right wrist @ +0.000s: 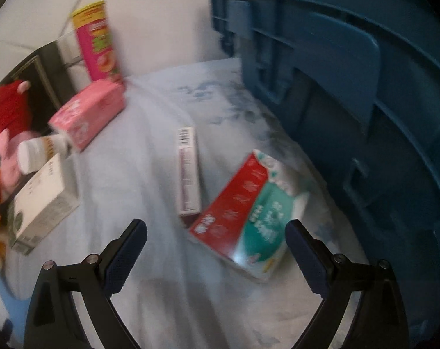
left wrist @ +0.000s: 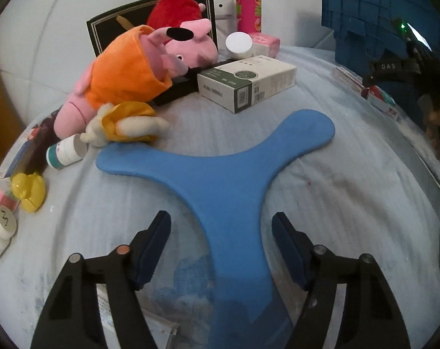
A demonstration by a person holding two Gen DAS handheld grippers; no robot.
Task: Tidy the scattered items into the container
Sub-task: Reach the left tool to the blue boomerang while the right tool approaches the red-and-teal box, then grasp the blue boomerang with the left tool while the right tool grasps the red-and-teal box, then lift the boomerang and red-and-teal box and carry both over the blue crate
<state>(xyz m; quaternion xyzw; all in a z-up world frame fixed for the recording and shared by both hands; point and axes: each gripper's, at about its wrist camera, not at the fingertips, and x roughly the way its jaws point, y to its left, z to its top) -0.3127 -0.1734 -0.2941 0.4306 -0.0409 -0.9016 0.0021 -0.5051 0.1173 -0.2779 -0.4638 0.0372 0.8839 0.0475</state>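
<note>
Between our left gripper's (left wrist: 221, 234) unclenched fingers lies the blue three-armed toy (left wrist: 220, 174), untouched. Ahead: white barcoded box (left wrist: 246, 83), bottle cap marked "3" (left wrist: 4, 218). Our right gripper (right wrist: 217, 242), released, faces a red-green packet (right wrist: 246, 218); blue crate (right wrist: 350, 116) right.

Both grippers (left wrist: 221, 234) (right wrist: 217, 242) agape, angled downward

A flat blue three-armed foam piece (left wrist: 228, 180) lies near the blue crate (left wrist: 374, 14).
</note>
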